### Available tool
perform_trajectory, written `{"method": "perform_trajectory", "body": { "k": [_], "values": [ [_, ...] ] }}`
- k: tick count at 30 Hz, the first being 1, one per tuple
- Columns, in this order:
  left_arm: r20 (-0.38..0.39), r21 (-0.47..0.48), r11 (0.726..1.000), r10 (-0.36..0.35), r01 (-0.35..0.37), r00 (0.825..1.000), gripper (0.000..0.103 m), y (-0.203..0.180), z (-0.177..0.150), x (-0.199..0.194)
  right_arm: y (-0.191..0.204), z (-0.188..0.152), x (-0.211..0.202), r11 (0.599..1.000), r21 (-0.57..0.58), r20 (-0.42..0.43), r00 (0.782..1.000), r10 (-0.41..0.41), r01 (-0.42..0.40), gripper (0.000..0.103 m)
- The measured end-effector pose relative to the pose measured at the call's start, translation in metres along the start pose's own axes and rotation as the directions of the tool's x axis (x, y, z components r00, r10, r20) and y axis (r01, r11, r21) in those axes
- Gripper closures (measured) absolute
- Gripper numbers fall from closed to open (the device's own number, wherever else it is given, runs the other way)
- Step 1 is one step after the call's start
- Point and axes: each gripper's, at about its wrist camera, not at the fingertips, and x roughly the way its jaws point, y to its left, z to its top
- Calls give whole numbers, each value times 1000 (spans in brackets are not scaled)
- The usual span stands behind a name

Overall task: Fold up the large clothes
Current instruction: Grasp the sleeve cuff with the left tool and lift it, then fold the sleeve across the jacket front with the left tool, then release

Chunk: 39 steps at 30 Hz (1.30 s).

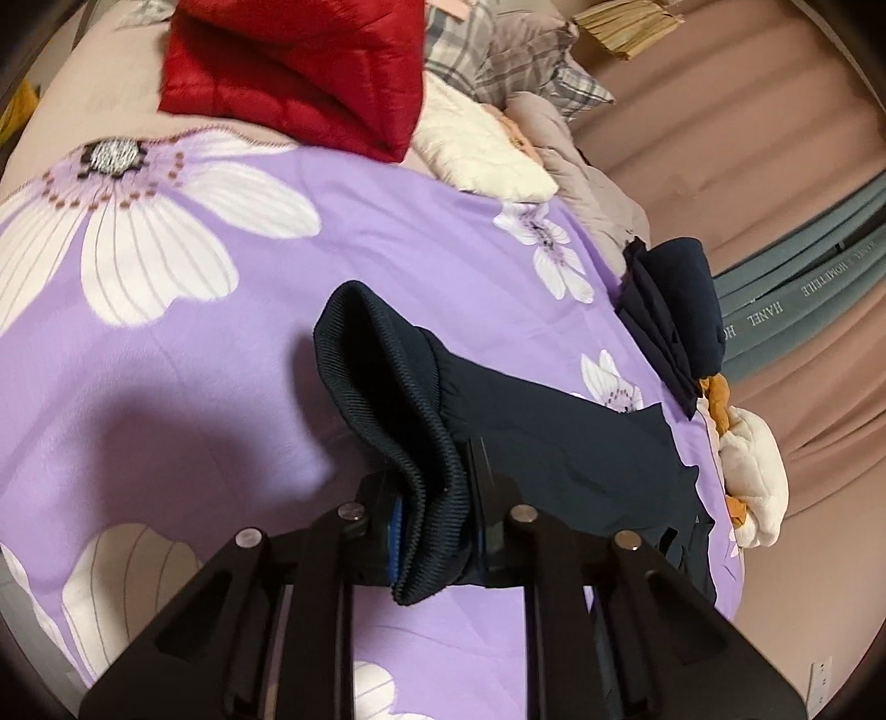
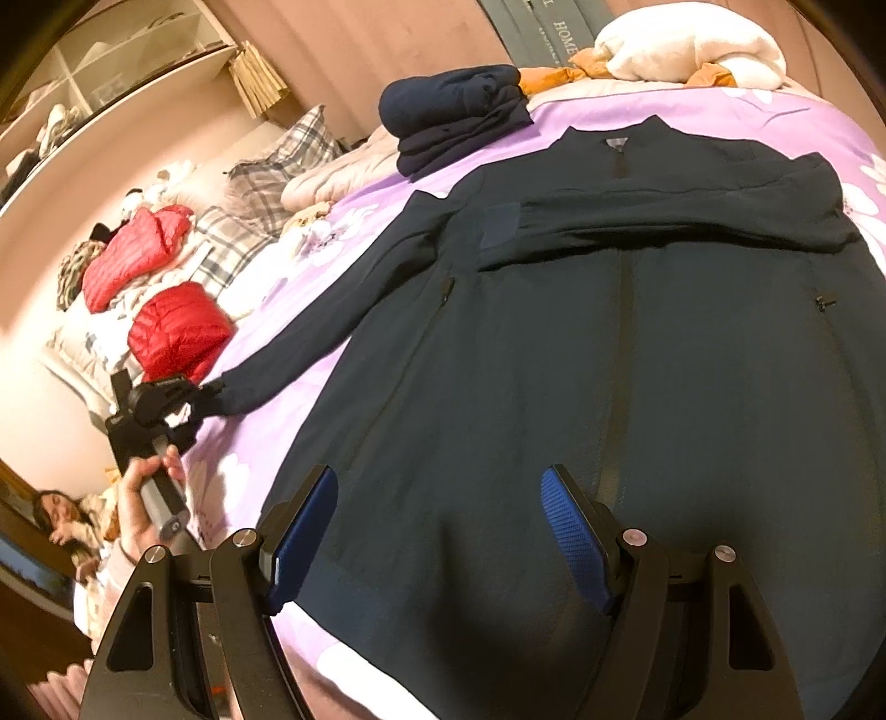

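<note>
A dark navy zip jacket (image 2: 637, 343) lies front-up on the purple flowered bedspread (image 2: 775, 122). One sleeve is folded across its chest; the other sleeve (image 2: 310, 354) stretches out to the left. My left gripper (image 1: 437, 520) is shut on that sleeve's ribbed cuff (image 1: 387, 399) and holds it above the bedspread (image 1: 221, 387); it also shows in the right wrist view (image 2: 205, 404). My right gripper (image 2: 437, 531) is open, its blue pads (image 2: 576, 531) hovering over the jacket's hem, holding nothing.
A folded navy garment (image 2: 459, 116) sits beyond the collar, also in the left wrist view (image 1: 675, 310). Red puffer jackets (image 2: 177, 332) (image 1: 299, 66), plaid pillows (image 2: 266, 183) and a white plush (image 2: 692, 50) ring the bed. A curtain (image 1: 747, 166) hangs behind.
</note>
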Motion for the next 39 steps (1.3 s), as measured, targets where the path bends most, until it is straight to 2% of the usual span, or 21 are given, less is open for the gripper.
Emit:
{"method": "perform_trajectory", "body": {
  "k": [14,27,39],
  "values": [
    [39,157,986,-70,64,997,88,-55,-2,-19,-3,-1,2,1000,16,1,1000,-4,4,27],
    [34,303,948,-116,101,993,88,-118,-13,-27,-13,0,-6,999,38,19,1000,13,-14,27],
    [-18,458,877,-155,146,988,88,-187,-46,-24,-35,-1,-21,995,89,57,998,29,-34,27]
  ]
}}
